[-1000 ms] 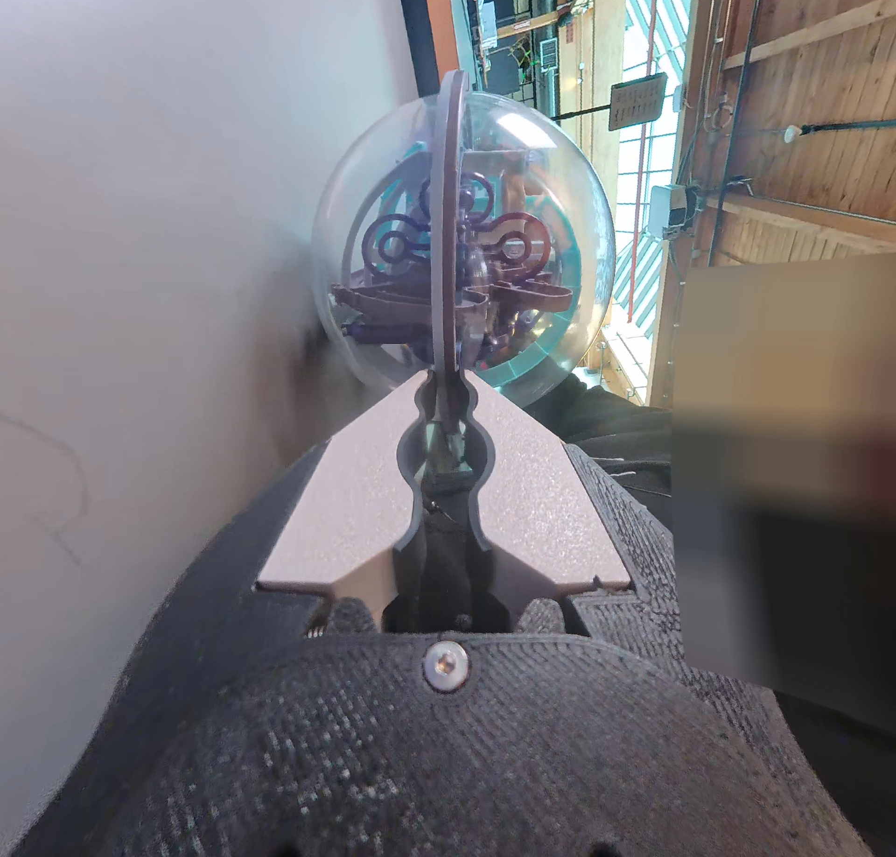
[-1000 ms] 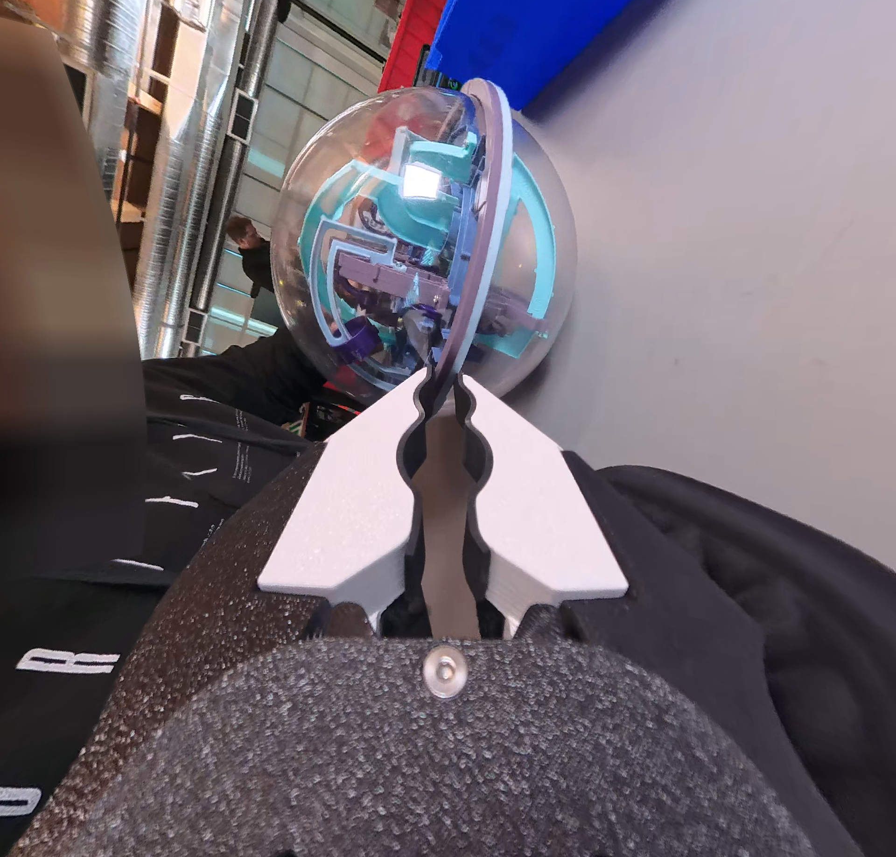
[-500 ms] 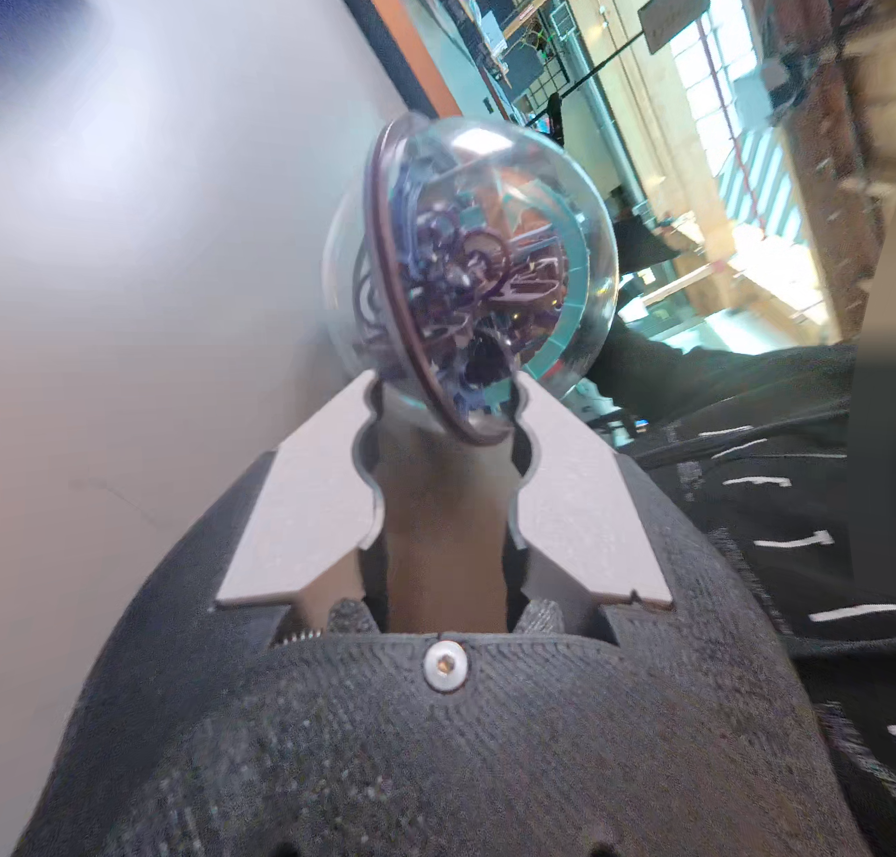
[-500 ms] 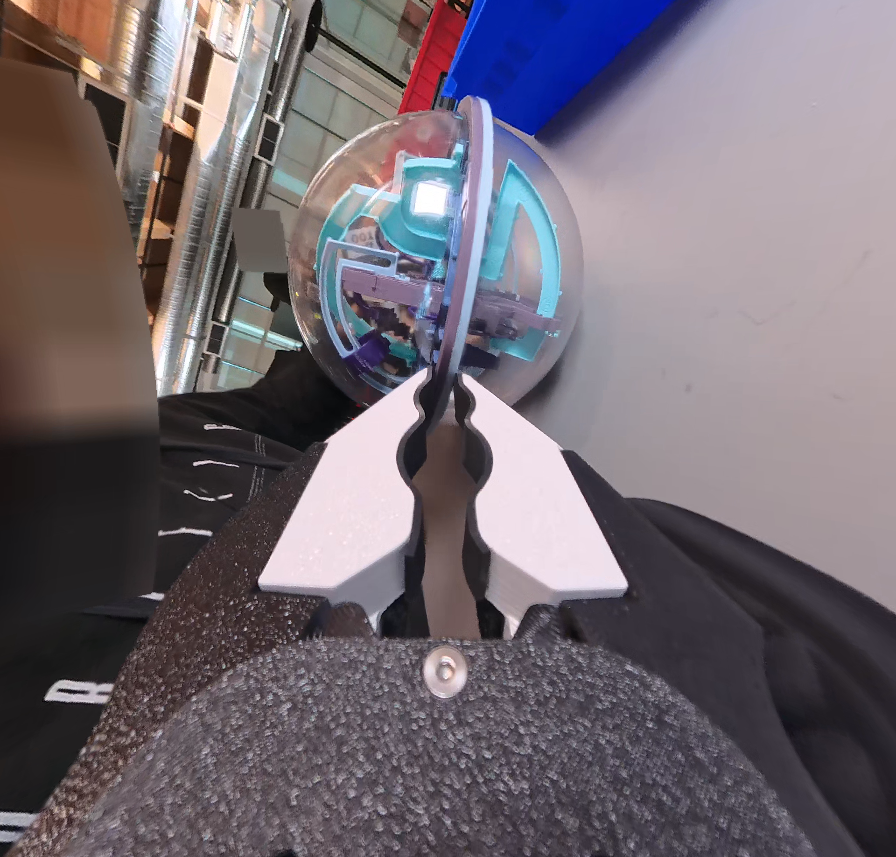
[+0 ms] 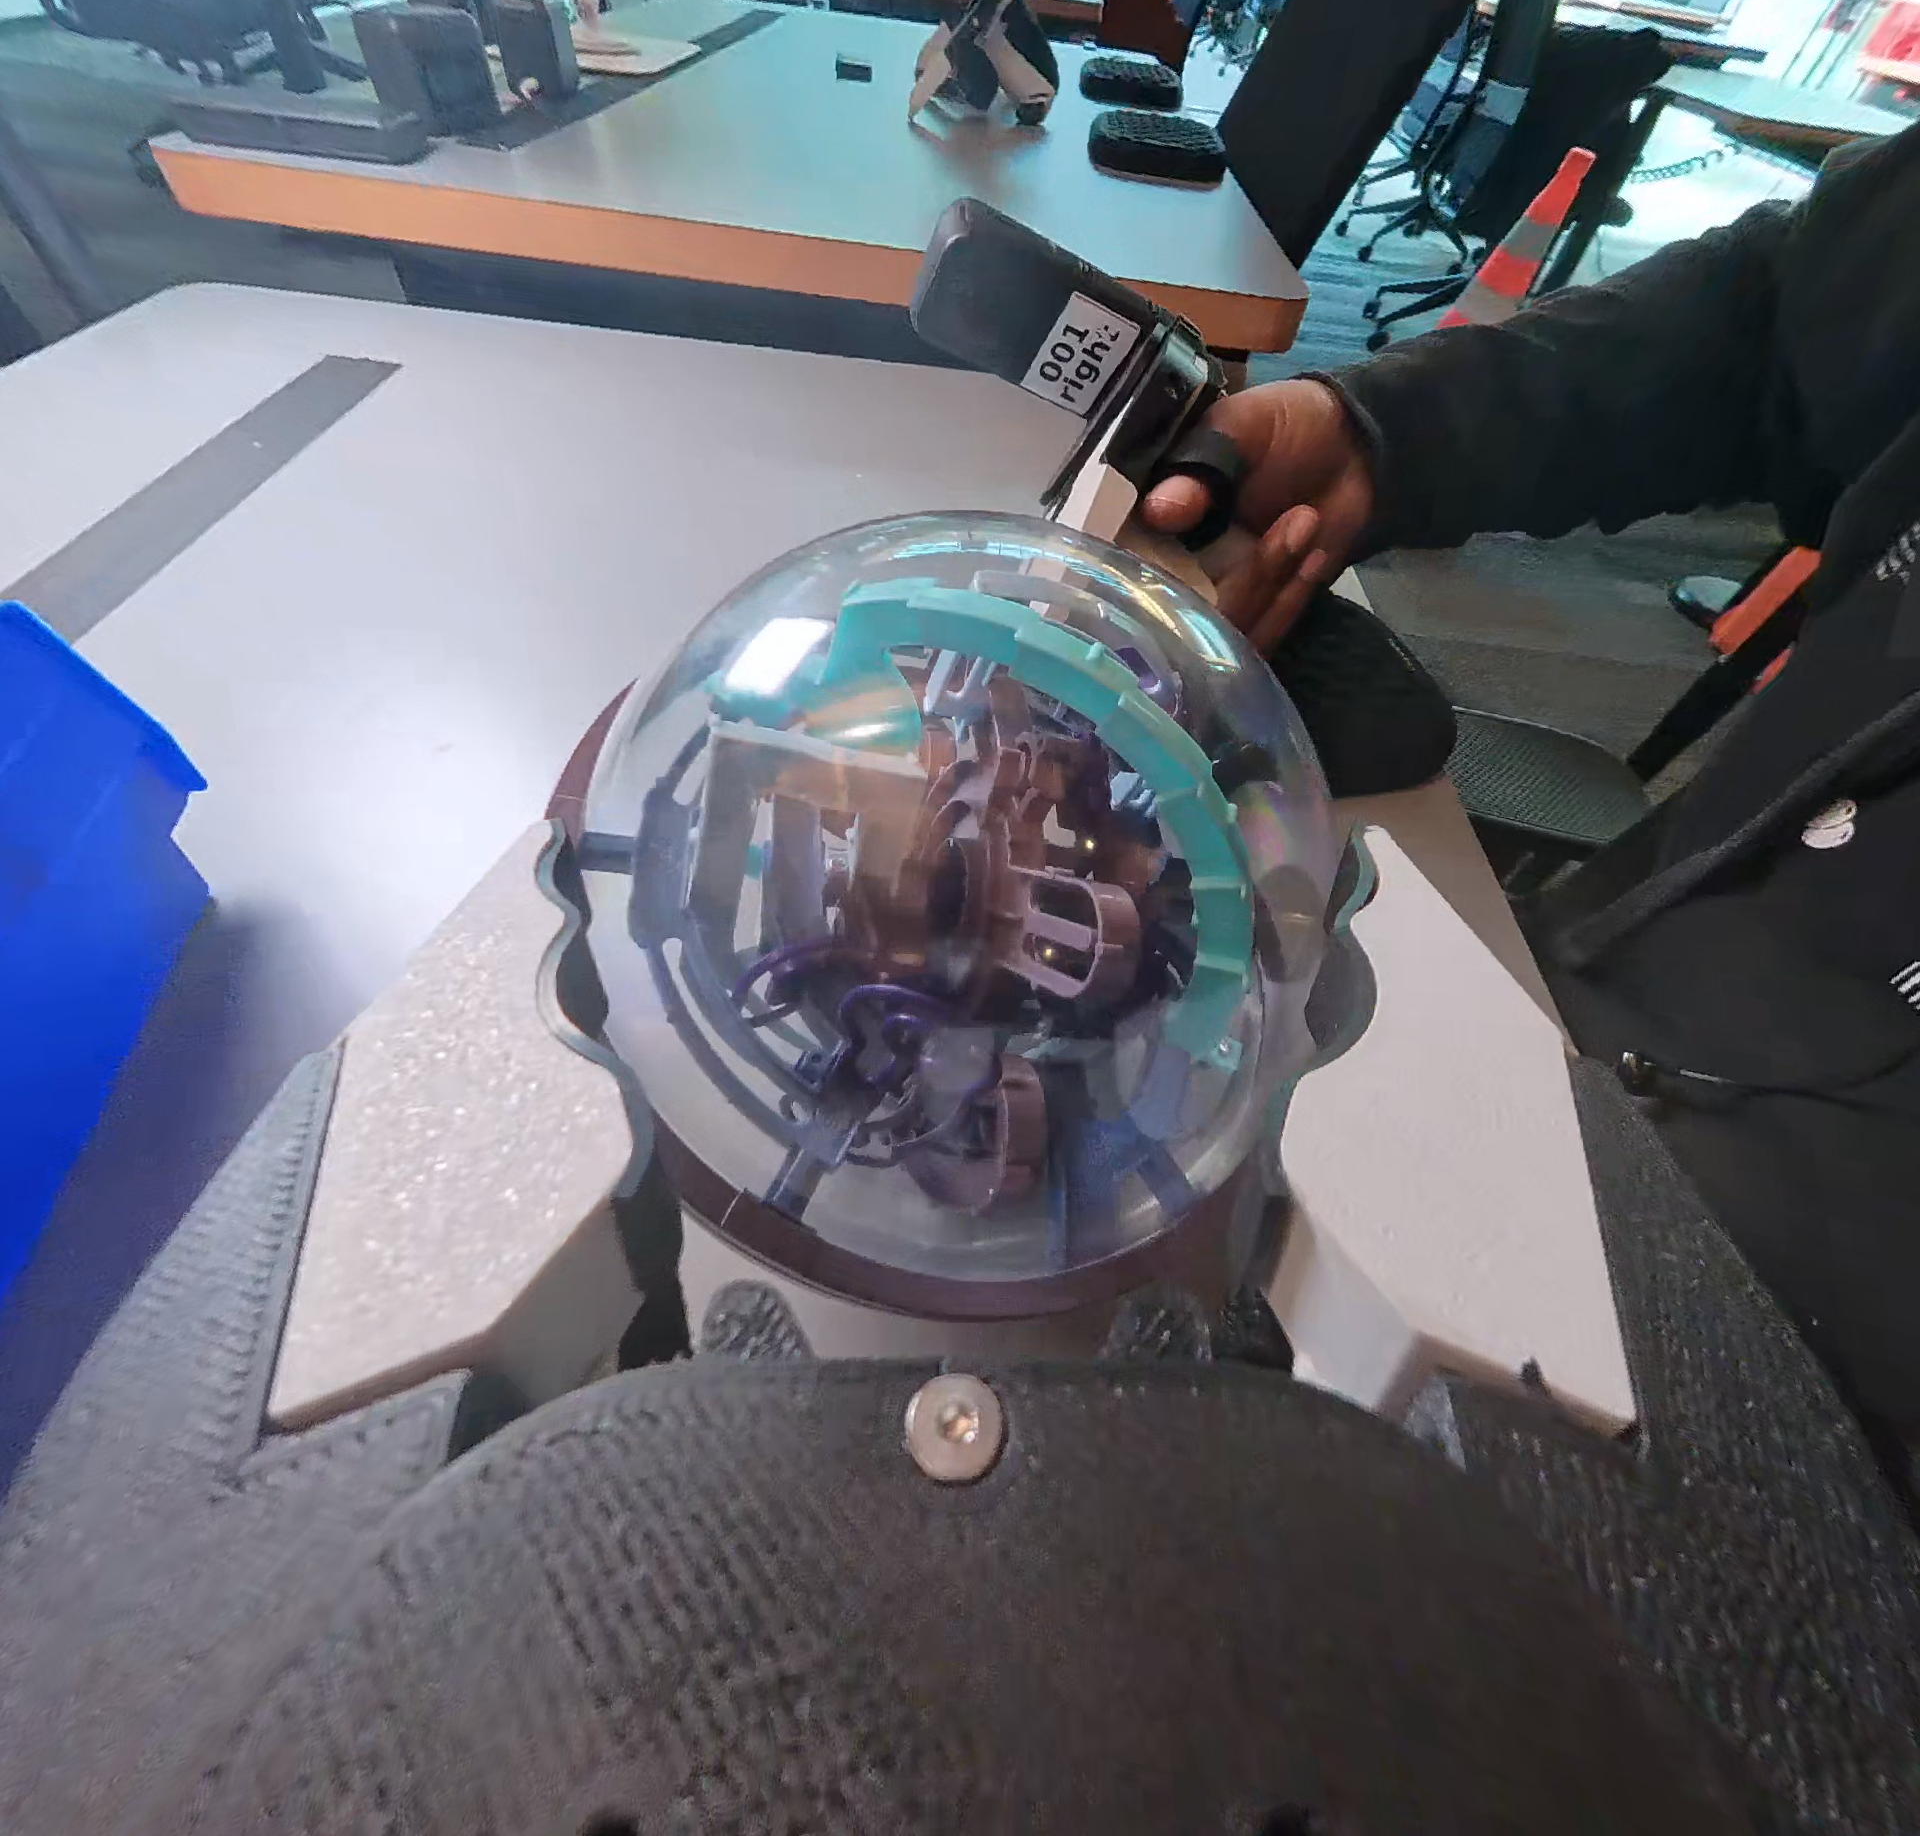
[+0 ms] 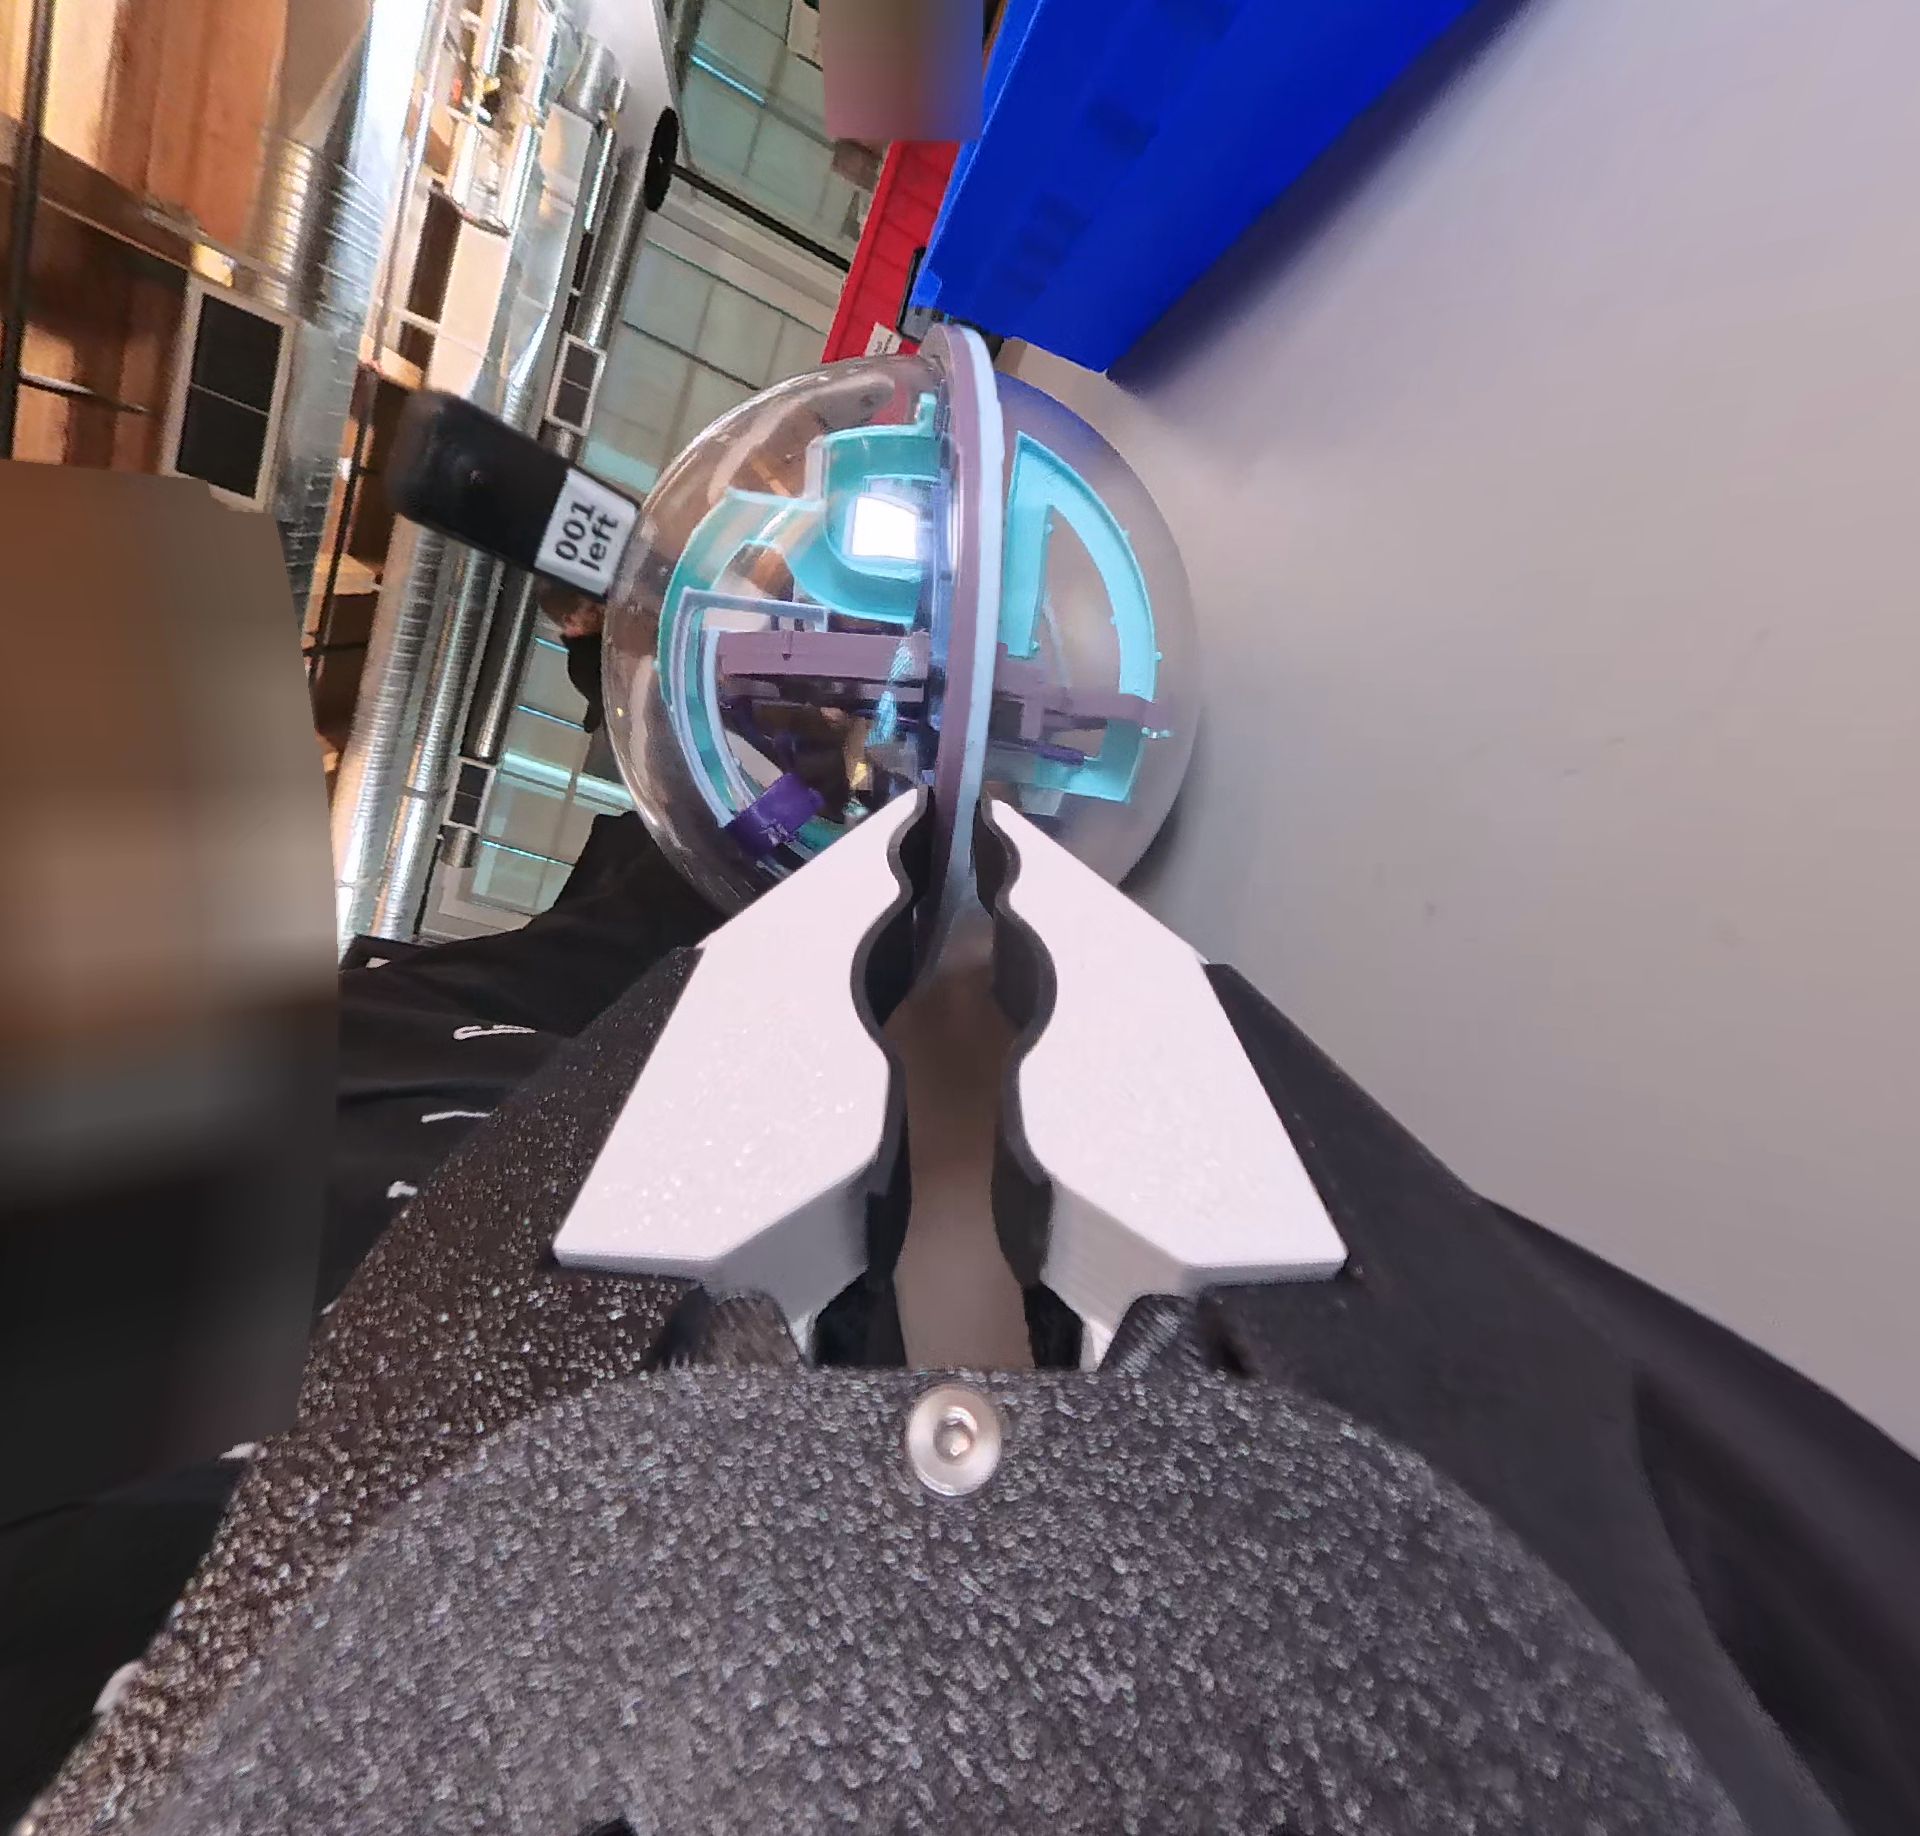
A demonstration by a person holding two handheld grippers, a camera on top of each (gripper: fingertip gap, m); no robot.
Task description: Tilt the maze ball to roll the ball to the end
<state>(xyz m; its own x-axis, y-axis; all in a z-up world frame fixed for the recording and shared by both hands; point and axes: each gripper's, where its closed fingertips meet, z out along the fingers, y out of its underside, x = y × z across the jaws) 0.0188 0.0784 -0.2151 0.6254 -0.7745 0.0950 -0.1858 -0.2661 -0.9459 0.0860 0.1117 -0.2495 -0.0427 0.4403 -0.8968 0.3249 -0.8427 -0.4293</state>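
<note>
Two tools engage the maze ball (image 5: 935, 913) above the grey surface (image 5: 436, 560): my right tool (image 6: 951, 810) pinches its purple rim, my left tool (image 5: 951, 893) spreads wide around the sphere, contact unclear. Small ball unseen; progress probably incomplete, tilting remains.

A pale grey table (image 5: 436, 539) carries the scene, stretching ahead of and to the left of the left gripper (image 5: 951, 841). A dark strip (image 5: 197, 482) runs along the tabletop, far out to that gripper's left. A blue bin (image 5: 73, 851) stands directly on the table, close at its left side. In the right wrist view the same bin (image 6: 1247, 124) sits ahead of the right gripper (image 6: 951, 820).
</note>
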